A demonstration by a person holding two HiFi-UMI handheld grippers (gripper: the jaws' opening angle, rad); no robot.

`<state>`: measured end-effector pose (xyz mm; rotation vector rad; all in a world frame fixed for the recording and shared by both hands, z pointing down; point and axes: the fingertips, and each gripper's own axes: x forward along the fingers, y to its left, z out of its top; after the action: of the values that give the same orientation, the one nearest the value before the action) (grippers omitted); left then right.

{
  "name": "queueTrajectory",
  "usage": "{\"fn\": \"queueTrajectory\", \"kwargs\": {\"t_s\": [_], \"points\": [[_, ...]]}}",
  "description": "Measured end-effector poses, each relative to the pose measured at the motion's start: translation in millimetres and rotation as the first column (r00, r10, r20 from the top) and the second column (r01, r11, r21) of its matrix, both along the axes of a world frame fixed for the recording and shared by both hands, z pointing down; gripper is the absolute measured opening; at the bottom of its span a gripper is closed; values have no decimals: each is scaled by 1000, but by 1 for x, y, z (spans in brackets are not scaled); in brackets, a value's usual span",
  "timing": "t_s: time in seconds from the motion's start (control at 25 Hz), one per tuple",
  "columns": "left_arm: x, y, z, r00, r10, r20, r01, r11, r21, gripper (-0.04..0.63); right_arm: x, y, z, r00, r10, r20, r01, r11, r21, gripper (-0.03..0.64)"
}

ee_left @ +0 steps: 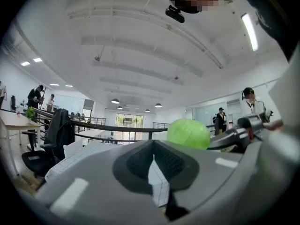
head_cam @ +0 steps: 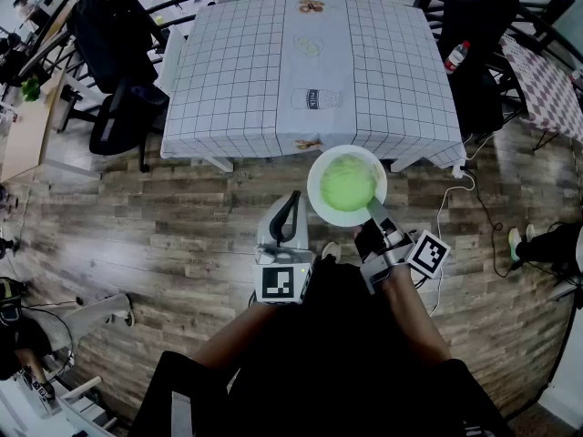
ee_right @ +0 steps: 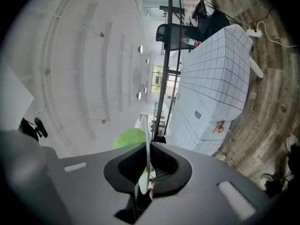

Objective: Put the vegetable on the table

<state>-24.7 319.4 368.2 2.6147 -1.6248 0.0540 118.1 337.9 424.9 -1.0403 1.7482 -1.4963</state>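
Vegetable on its plate, not yet at the table

The left gripper [head_cam: 292, 198] is level, jaws together on nothing. Just right of it, the green vegetable [head_cam: 346, 182] sits on a white plate [head_cam: 315, 186] above the wooden floor [head_cam: 182, 217], near the front edge of the checked table [head_cam: 246, 80]. The right gripper [head_cam: 372, 210] pinches the plate's near rim. The pickup looks done; reaching the table and setting the vegetable down remain.

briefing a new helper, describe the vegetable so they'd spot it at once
Just before the checked-cloth table, above the wood floor, the right claw grips a white plate by its rim. The vegetable sits on it: a round, bright green leafy ball, the plate's only load.
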Motion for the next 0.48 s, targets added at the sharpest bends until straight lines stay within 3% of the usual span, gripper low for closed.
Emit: {"fn": "queueTrajectory", "kwargs": {"t_s": [0.48], "points": [[7,-3,5,999,-14,29,14,1000,10,8,9,0,0,999,1,32,-1,1000,-5,15]]}}
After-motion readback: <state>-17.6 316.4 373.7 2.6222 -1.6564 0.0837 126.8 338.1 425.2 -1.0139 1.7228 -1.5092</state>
